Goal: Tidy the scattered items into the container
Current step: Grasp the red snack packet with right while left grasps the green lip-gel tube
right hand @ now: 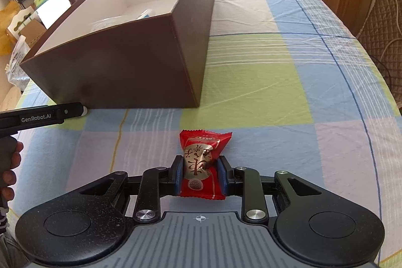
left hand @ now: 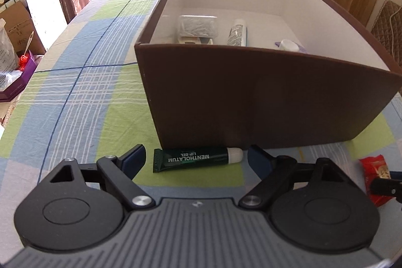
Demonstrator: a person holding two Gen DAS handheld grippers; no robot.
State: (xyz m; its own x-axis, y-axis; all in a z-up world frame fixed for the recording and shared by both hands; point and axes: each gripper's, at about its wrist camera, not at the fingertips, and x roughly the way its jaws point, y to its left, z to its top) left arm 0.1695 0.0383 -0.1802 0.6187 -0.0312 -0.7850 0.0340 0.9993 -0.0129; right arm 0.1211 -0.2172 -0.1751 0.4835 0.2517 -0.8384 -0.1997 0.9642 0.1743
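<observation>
On a checked tablecloth (right hand: 263,72), an open brown cardboard box (left hand: 263,97), white inside, with a clear packet (left hand: 197,25), a white tube (left hand: 237,35) and a white-capped item (left hand: 289,45) on its floor. Just near of the box's front wall, a green Mentholatum lip gel tube (left hand: 196,158), white cap to the right, flat between the spread-wide fingers of the left gripper (left hand: 196,158), touching neither. To the right, a red snack packet (right hand: 201,165), pinched at its near half in the clenched right gripper (right hand: 199,173).

"MENTHOLATUM LIP GEL" on green tube (left hand: 193,159), "GenRobot.AI" on left gripper (right hand: 41,117)
</observation>
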